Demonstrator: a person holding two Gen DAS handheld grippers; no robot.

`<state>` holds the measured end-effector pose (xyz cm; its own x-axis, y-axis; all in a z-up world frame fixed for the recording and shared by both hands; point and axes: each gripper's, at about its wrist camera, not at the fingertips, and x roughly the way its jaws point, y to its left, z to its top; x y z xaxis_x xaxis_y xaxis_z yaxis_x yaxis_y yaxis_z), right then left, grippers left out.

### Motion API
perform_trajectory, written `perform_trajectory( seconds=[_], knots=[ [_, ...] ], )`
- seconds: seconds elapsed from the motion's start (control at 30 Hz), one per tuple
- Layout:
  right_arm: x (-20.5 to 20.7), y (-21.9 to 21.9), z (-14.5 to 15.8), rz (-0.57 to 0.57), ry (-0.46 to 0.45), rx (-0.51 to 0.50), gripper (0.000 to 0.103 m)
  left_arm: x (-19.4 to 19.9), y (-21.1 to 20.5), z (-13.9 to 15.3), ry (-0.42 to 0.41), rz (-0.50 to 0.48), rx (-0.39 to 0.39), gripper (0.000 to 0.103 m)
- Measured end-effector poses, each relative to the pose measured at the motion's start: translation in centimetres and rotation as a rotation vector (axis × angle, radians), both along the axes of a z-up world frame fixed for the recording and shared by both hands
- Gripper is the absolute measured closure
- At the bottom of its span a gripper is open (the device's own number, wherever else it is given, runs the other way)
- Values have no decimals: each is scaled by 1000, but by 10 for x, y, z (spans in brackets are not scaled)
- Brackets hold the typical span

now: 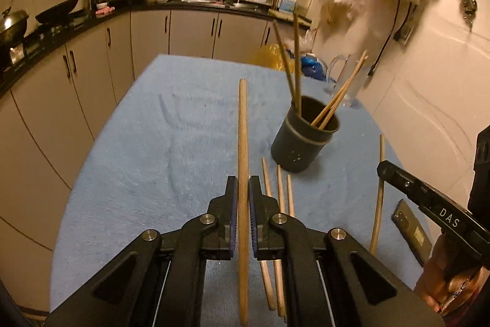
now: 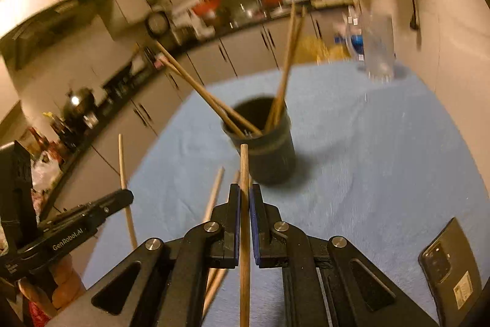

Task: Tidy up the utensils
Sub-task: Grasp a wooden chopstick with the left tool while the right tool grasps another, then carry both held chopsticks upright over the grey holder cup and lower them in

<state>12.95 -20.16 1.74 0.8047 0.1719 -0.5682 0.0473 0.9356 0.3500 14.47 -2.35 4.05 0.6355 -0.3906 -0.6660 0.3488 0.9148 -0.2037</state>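
In the left wrist view my left gripper (image 1: 243, 184) is shut on one wooden chopstick (image 1: 243, 127), which points forward above the blue cloth. A dark round cup (image 1: 301, 143) with several chopsticks in it stands ahead to the right. Three loose chopsticks (image 1: 279, 192) lie on the cloth beside my fingers. In the right wrist view my right gripper (image 2: 244, 189) is shut on another chopstick (image 2: 244, 164), whose tip is just in front of the cup (image 2: 272, 158). Each gripper also shows in the other's view: right gripper (image 1: 384, 169), left gripper (image 2: 127, 195).
The table is covered by a blue cloth (image 1: 137, 158). A phone (image 2: 450, 265) lies at its near right. A clear glass pitcher (image 1: 346, 78) stands behind the cup, close to the wall. Kitchen cabinets and a counter (image 1: 92, 14) run along the left and far side.
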Motion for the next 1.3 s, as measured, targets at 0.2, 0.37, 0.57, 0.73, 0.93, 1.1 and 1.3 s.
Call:
perform_trajectory(
  seconds=[0.2, 0.37, 0.57, 0.73, 0.93, 1.1, 1.3],
  knots=[
    [-20, -3, 13, -27, -78, 26, 96, -10, 5, 16, -35, -7, -18, 96],
    [-25, -3, 23, -40, -118, 22, 96, -19, 3, 24, -65, -15, -20, 96],
    [-32, -4, 26, -40, -141, 16, 97, -24, 3, 31, -77, -15, -24, 97],
    [-35, -6, 30, -48, -154, 20, 97, -25, 1, 38, -90, -19, -23, 97],
    [-37, -14, 33, -66, -165, 32, 96, -22, -5, 48, -102, -22, -25, 97],
    [-37, -20, 42, -82, -184, 36, 97, -17, -8, 58, -110, -25, -32, 97],
    [-36, -28, 58, -100, -216, 37, 96, -13, -14, 74, -131, -34, -40, 97]
  ],
)
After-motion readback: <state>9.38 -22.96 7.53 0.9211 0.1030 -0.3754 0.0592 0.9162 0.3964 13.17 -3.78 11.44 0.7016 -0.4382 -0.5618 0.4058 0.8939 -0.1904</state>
